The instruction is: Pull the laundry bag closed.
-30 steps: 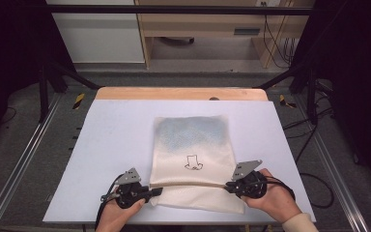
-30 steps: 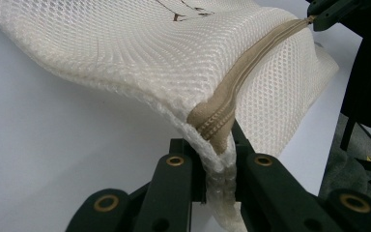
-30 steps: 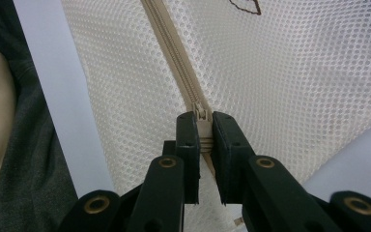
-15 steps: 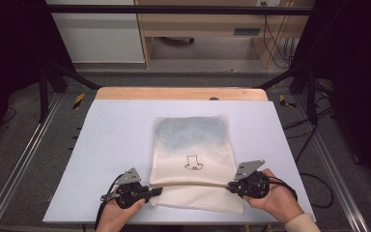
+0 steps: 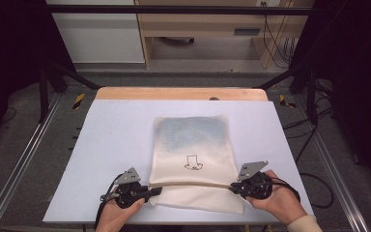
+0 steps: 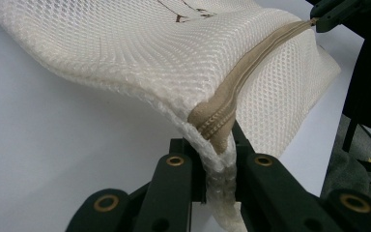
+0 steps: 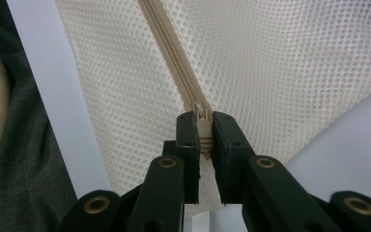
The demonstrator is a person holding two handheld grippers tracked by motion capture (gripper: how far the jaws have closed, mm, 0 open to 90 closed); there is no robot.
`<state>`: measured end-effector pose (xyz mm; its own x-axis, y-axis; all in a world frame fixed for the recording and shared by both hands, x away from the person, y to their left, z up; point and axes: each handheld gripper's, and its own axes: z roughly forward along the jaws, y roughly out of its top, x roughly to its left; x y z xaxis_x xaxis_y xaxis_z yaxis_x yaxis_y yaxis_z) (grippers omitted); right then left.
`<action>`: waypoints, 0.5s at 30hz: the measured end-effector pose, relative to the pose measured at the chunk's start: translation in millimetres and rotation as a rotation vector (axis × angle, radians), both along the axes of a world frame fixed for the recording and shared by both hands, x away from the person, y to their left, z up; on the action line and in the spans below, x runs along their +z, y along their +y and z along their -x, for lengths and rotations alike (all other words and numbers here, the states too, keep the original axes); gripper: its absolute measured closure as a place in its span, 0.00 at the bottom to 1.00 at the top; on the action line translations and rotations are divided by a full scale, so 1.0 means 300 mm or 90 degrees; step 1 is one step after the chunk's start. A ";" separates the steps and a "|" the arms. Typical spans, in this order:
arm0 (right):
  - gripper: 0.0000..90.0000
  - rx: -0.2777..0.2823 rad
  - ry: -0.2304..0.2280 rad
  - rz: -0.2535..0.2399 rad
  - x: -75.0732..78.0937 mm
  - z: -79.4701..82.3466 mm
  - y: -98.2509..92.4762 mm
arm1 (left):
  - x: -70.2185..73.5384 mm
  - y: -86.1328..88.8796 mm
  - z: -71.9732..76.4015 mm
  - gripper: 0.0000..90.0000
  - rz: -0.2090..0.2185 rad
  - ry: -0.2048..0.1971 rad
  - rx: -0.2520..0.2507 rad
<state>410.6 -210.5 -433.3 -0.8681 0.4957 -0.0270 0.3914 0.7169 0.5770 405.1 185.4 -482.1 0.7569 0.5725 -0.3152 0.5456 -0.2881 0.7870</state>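
Note:
A cream mesh bag with a small hat drawing lies flat on the pale blue table, something bluish showing through its far half. A tan zipper runs across its near part. My left gripper is shut on the bag's left edge at the zipper's end. My right gripper is shut on the zipper pull at the bag's right edge. The zipper band is stretched taut between the two grippers, slightly lifted off the table.
A wooden strip borders the table's far edge. Metal rails run along both sides. Black cables trail off the right side. A cabinet and a wooden shelf stand beyond the table.

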 end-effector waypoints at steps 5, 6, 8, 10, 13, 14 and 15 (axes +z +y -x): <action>0.91 0.002 -0.002 -0.002 -0.003 0.000 0.001 | 0.001 0.002 -0.001 0.93 -0.001 -0.001 0.001; 0.91 0.001 -0.001 -0.002 -0.004 0.000 0.002 | 0.001 0.003 -0.001 0.93 -0.003 -0.001 0.002; 0.91 -0.001 0.001 0.002 -0.003 0.001 0.001 | 0.001 0.004 -0.002 0.93 -0.003 -0.001 0.004; 0.91 0.001 0.000 -0.003 -0.005 0.000 -0.001 | 0.002 0.006 -0.003 0.93 -0.003 0.000 0.005; 0.91 0.001 0.000 -0.002 -0.007 0.002 -0.004 | 0.001 0.007 -0.003 0.93 -0.006 0.000 0.006; 0.91 0.000 0.000 0.000 -0.008 0.002 -0.006 | 0.001 0.008 -0.004 0.93 -0.006 0.000 0.006; 0.91 -0.002 0.001 -0.001 -0.009 0.002 -0.008 | 0.001 0.008 -0.004 0.93 -0.006 0.000 0.007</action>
